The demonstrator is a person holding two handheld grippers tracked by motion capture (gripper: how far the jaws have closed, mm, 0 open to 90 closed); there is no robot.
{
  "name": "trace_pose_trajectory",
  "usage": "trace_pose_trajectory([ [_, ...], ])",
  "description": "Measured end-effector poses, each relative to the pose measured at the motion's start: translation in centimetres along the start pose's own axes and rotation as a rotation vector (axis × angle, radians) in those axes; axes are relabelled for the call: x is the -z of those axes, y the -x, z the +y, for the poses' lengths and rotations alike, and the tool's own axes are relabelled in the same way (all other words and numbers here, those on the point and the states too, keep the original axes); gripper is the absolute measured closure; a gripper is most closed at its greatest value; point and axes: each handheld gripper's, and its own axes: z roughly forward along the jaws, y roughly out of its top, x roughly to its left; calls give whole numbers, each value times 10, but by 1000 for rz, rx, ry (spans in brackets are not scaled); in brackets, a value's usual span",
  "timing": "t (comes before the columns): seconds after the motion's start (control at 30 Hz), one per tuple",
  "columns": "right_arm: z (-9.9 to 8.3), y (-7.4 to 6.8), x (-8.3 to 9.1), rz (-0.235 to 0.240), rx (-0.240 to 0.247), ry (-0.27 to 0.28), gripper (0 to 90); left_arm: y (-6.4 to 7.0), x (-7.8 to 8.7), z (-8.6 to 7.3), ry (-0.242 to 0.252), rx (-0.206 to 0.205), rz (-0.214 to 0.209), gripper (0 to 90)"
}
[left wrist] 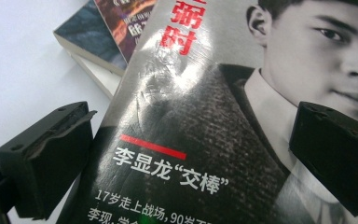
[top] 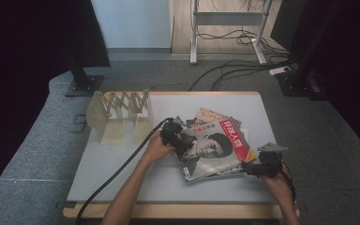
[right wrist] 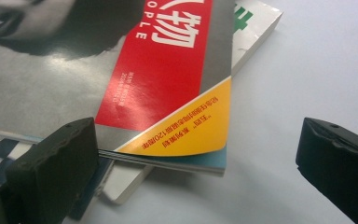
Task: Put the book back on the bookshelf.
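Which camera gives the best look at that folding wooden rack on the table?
The high view: the wooden rack stands whole at the table's far left, its zigzag lattice plain. The two gripper views look at the magazine and the books beneath it instead.

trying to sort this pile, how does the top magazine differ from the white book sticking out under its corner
The top magazine is thin and glossy, its cover a black-and-white portrait with a red block; the white book is a thicker block with a plain white cover and a green mark. The magazine lies on top in full sight, its yellow corner curling, while the book is mostly covered, one corner poking out. Both lie flat in the same pile on the table.
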Motion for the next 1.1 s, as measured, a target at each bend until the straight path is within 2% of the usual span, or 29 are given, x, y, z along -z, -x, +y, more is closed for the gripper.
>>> trace_pose_trajectory([
  [0.43,10,13,-11,-51,-9,-12,0,12,9,-12,-8,4,1,0],
  [0.63,15,21,-17,-62,-25,-17,0,18,12,-19,5,13,0,0],
  [1.1,23,34,-30,-83,-59,-25,0,39,21,-29,-11,0,8,0],
])
